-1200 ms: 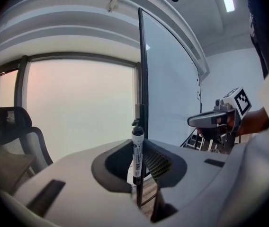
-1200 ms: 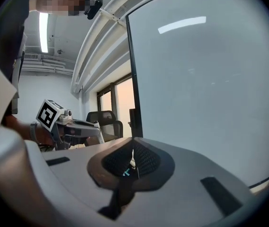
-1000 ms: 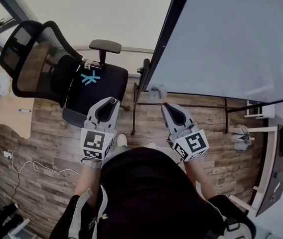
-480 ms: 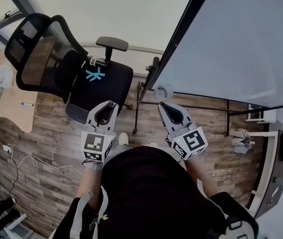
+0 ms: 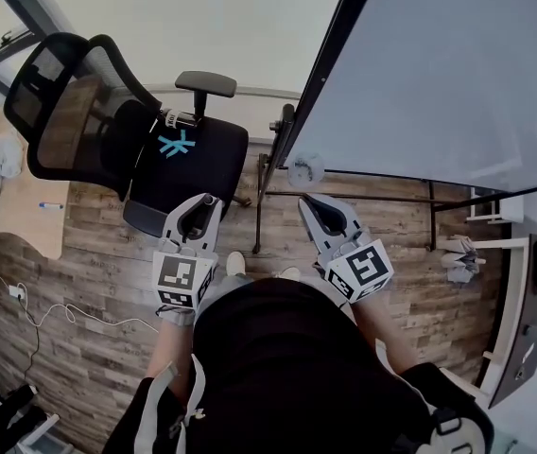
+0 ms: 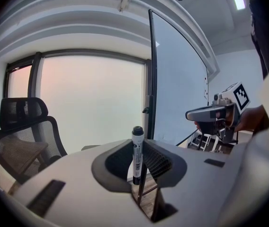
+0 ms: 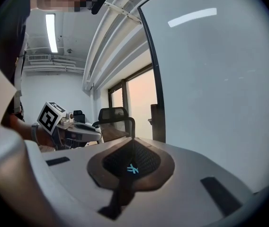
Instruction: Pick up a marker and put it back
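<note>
1. The left gripper (image 5: 200,216) was clamped on a black marker (image 6: 137,155), which stood upright between its jaws, left of the whiteboard (image 5: 458,74).
2. The right gripper (image 5: 316,210), in front of the whiteboard's lower edge, had its jaws pressed together on nothing.
3. An office chair (image 5: 188,159) stood left of the whiteboard.

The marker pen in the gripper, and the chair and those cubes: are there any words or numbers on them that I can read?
Black marker with a white label, held in the left gripper: dark print, too small to read.
Black office chair's seat: no words, only a light blue star-shaped sign.
White cubes on the grippers: black square patterns, no letters.
</note>
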Demonstrator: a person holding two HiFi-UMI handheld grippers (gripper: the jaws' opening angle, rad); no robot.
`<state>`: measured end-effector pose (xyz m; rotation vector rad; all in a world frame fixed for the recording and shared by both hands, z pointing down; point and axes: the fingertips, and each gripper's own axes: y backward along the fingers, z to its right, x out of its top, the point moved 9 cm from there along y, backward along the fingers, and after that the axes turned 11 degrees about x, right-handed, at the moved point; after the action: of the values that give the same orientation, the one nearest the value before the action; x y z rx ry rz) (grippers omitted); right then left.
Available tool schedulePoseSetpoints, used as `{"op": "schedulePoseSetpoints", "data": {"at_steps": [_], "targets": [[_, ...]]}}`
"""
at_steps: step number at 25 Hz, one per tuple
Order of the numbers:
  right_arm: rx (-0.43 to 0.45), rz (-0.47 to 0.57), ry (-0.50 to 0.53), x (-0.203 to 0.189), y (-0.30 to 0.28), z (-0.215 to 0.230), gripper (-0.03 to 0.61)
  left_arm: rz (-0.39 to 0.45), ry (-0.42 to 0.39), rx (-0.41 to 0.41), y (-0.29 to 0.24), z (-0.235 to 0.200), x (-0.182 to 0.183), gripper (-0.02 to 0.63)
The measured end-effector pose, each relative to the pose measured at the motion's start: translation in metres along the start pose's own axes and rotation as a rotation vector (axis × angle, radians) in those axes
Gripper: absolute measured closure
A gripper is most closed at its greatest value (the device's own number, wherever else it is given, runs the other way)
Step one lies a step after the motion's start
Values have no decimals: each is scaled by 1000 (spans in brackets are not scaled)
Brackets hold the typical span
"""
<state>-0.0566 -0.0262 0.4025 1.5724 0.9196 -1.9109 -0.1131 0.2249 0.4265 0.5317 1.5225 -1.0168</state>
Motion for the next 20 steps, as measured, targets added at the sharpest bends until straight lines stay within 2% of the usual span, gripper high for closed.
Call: {"op": "schedulePoseSetpoints", "data": {"at_steps": [10,20], "targets": [[-64,17,-29,-8,20,2,563,9,-34,-60,-10,12,11,541],[-171,23,-55,-15,50,7,563,49,-79,-153,-33,36,29,541]]}}
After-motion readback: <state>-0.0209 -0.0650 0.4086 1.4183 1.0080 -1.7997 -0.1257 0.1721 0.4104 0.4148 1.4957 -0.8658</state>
